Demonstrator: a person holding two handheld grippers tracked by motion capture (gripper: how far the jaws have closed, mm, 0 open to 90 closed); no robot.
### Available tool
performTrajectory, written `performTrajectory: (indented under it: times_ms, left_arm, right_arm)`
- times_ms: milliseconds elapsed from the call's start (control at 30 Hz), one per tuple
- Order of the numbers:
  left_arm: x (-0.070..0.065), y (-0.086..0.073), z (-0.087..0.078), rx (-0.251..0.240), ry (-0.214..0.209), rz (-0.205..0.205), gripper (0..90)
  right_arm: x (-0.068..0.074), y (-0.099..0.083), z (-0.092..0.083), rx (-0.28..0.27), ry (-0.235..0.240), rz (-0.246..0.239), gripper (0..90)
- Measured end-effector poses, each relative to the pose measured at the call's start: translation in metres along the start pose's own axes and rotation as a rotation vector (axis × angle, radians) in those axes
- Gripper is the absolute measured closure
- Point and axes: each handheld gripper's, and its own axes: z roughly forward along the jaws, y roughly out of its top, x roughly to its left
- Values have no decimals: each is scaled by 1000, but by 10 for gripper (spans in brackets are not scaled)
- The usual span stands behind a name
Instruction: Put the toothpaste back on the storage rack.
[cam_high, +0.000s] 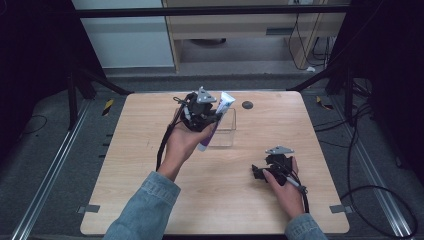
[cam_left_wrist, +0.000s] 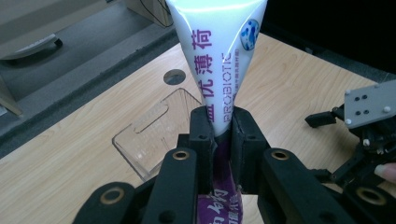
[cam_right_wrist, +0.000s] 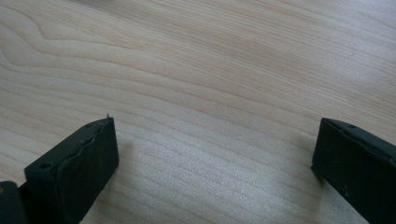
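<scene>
Left gripper (cam_high: 216, 116) pinching a white-and-purple toothpaste tube (cam_high: 216, 120) around its middle, crimped end up, cap end down and tilted toward the person. In the left gripper view the tube (cam_left_wrist: 219, 51) sits squeezed between both pads, held above the bench (cam_high: 150, 165), just at the near-left corner of the clear plastic box (cam_high: 227, 131). Looks like the step is getting the tube into that box.

To do it well:
- keep the pinch firm, tube is soft and slick and could slide
- carry it fully over the box opening first; lower end appears to hang outside or on the near wall, cannot tell which
- straighten or lay it to match the box length, then lower
- release only once it rests inside

Right gripper (cam_high: 270, 167) rests on the bench near the right edge, jaws spread wide, nothing between them; wood grain only past its fingers (cam_right_wrist: 74, 172). Could steady the light box if it shifts.
</scene>
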Motion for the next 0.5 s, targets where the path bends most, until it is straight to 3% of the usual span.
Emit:
performTrajectory:
  times_ms: [200, 500]
  left_arm:
    - [5, 11, 0, -20, 8, -13, 804]
    - [24, 22, 7, -61, -16, -82, 804]
  right_arm:
    - [0, 0, 0, 2, 1, 1, 6]
    - [0, 0, 0, 3, 4, 4, 6]
